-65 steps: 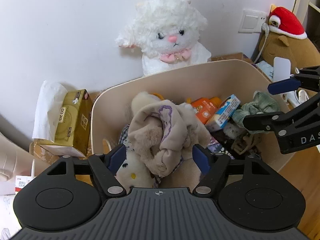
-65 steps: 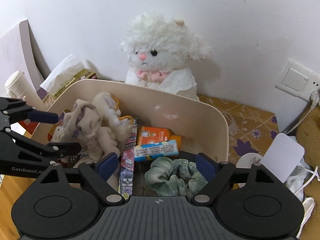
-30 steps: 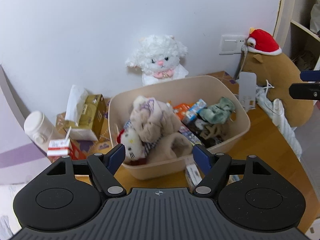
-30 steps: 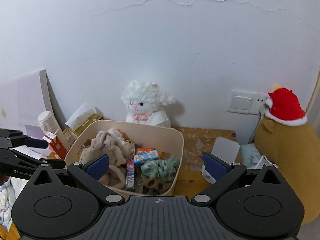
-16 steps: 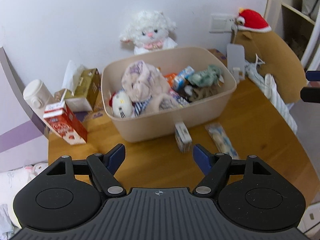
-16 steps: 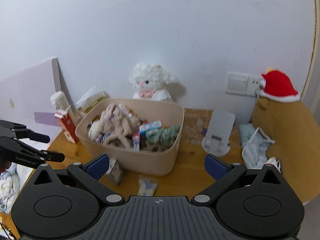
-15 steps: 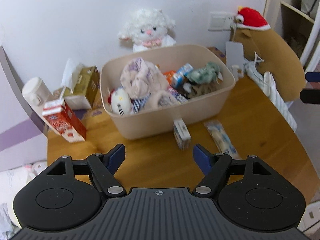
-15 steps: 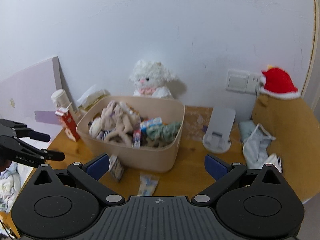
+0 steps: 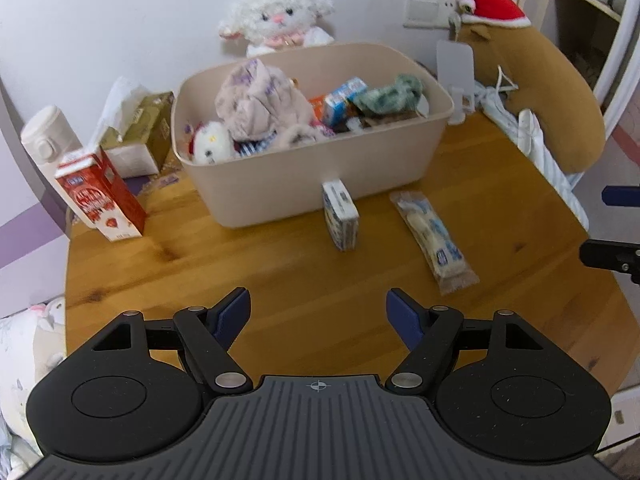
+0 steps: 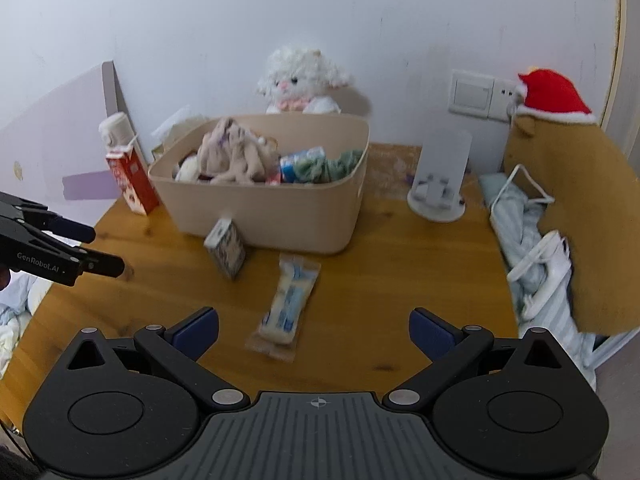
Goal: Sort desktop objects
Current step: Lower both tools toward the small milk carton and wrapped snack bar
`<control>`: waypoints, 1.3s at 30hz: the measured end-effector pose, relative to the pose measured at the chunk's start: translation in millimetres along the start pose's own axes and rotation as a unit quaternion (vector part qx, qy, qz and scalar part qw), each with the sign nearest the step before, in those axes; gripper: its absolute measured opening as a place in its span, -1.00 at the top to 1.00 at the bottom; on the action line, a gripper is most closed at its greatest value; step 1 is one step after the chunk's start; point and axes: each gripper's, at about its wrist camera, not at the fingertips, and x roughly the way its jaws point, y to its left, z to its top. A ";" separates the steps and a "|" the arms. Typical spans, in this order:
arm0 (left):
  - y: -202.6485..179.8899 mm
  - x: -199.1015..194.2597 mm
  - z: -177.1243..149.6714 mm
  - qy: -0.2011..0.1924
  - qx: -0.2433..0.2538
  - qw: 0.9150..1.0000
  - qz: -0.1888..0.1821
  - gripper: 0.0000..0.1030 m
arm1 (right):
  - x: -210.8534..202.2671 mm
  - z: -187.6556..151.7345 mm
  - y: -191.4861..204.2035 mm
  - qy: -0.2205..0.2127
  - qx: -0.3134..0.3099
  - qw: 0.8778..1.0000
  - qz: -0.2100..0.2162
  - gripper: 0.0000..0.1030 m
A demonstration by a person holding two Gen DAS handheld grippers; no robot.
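Observation:
A beige bin [image 9: 304,184] [image 10: 264,212] stands at the back of the wooden table, full of plush toys, cloth and small boxes. In front of it lie a small white-blue carton [image 9: 340,216] [image 10: 226,248] and a clear-wrapped snack bar [image 9: 434,236] [image 10: 290,304]. A red milk carton [image 9: 98,196] [image 10: 132,180] stands left of the bin. My left gripper [image 9: 318,316] is open and empty above the table's front. My right gripper [image 10: 314,330] is open and empty, just short of the snack bar.
A white lamb plush [image 9: 280,16], a gold tissue box [image 9: 140,136] and a white bottle [image 9: 44,140] sit behind and left of the bin. A grey stand [image 10: 440,176], white cables and a brown plush with red hat [image 10: 568,160] are on the right.
Both grippers have pulled back and away from the bin, so the table front, the small carton and the snack bar have come into view. Both stay open.

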 end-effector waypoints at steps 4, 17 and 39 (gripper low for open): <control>-5.8 15.6 -13.5 0.015 0.003 1.000 0.000 -0.48 | 13.3 -18.9 3.6 0.002 -0.012 1.000 -0.012 -1.00; -3.9 61.1 -33.9 0.052 -0.020 0.998 0.010 -0.48 | 66.3 -51.7 10.2 0.019 0.002 1.000 -0.001 -1.00; -18.2 123.4 -16.9 0.042 -0.040 0.998 0.018 -0.49 | 128.2 -50.4 40.7 -0.007 -0.076 0.997 0.013 -1.00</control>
